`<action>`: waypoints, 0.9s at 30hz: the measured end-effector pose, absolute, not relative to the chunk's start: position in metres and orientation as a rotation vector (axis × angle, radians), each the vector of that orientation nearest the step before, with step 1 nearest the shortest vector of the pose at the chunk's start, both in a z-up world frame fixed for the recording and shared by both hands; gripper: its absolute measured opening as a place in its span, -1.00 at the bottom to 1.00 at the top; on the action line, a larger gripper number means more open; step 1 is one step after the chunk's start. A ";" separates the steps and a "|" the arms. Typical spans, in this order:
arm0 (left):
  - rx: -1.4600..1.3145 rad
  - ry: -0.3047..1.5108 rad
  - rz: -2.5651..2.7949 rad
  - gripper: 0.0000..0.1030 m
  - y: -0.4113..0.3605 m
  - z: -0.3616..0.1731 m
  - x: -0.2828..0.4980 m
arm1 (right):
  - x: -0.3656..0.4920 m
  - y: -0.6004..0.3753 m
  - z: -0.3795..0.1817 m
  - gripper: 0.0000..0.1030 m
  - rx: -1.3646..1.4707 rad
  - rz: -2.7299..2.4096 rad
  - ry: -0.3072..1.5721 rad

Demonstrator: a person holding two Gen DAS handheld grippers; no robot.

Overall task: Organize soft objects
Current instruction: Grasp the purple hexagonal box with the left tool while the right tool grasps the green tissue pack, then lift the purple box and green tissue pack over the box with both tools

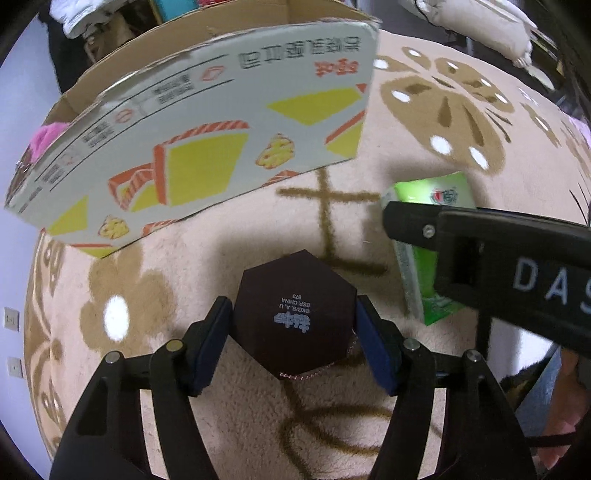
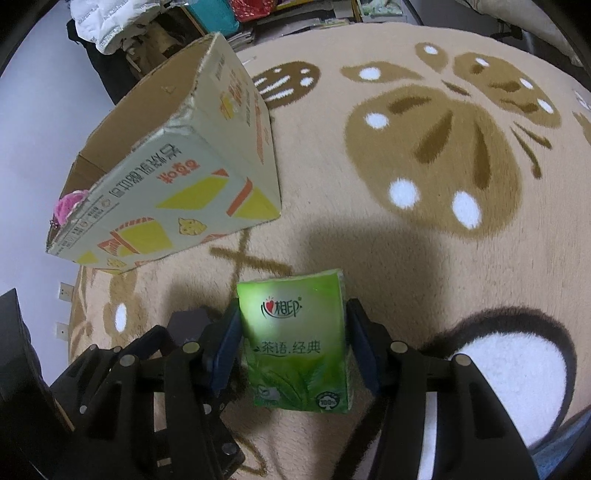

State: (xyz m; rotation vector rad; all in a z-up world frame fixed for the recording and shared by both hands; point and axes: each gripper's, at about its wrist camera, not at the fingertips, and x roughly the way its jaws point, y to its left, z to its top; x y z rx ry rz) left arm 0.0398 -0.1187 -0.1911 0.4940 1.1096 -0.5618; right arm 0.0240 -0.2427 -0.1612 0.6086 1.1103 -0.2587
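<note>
My left gripper (image 1: 294,332) is shut on a dark maroon hexagonal box (image 1: 295,314) with white print, held over the carpet. My right gripper (image 2: 291,339) is shut on a green tissue pack (image 2: 295,339); the pack also shows in the left wrist view (image 1: 430,195), with the right gripper's black body across it. An open cardboard box (image 2: 166,177) with yellow and orange print stands ahead to the left, also seen in the left wrist view (image 1: 207,147). A pink fluffy thing (image 2: 68,205) pokes out of the box's left end.
A beige carpet (image 2: 424,147) with brown flower patterns covers the floor. Clutter of bags and boxes (image 2: 155,22) lies behind the cardboard box. A white wall with outlets (image 1: 11,317) is on the left. A cream plush item (image 1: 480,26) lies at the carpet's far right.
</note>
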 end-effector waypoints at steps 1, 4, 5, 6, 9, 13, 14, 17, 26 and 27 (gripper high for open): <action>0.484 1.111 -0.553 0.28 -0.118 -0.189 0.042 | 0.024 -0.242 -0.159 0.14 0.602 -0.260 1.106; 0.451 1.108 -0.537 0.28 -0.109 -0.183 0.046 | 0.023 -0.239 -0.157 0.14 0.598 -0.254 1.084; 0.438 1.102 -0.526 0.28 -0.105 -0.180 0.048 | 0.023 -0.239 -0.155 0.14 0.600 -0.251 1.078; 0.427 1.098 -0.517 0.28 -0.102 -0.177 0.050 | 0.022 -0.238 -0.154 0.14 0.598 -0.248 1.072; 0.389 1.091 -0.482 0.28 -0.088 -0.168 0.058 | 0.022 -0.236 -0.149 0.14 0.593 -0.239 1.052; 0.359 1.083 -0.451 0.28 -0.077 -0.158 0.063 | 0.021 -0.233 -0.137 0.14 0.582 -0.228 1.007; 0.358 1.075 -0.441 0.28 -0.073 -0.155 0.064 | 0.021 -0.231 -0.133 0.14 0.575 -0.223 0.993; 0.345 1.050 -0.415 0.28 -0.067 -0.145 0.066 | 0.021 -0.228 -0.123 0.14 0.561 -0.211 0.963; 0.348 0.962 -0.361 0.28 -0.069 -0.120 0.068 | 0.014 -0.217 -0.089 0.14 0.489 -0.188 0.853; 0.343 0.953 -0.358 0.28 -0.067 -0.114 0.068 | 0.012 -0.216 -0.083 0.13 0.485 -0.186 0.839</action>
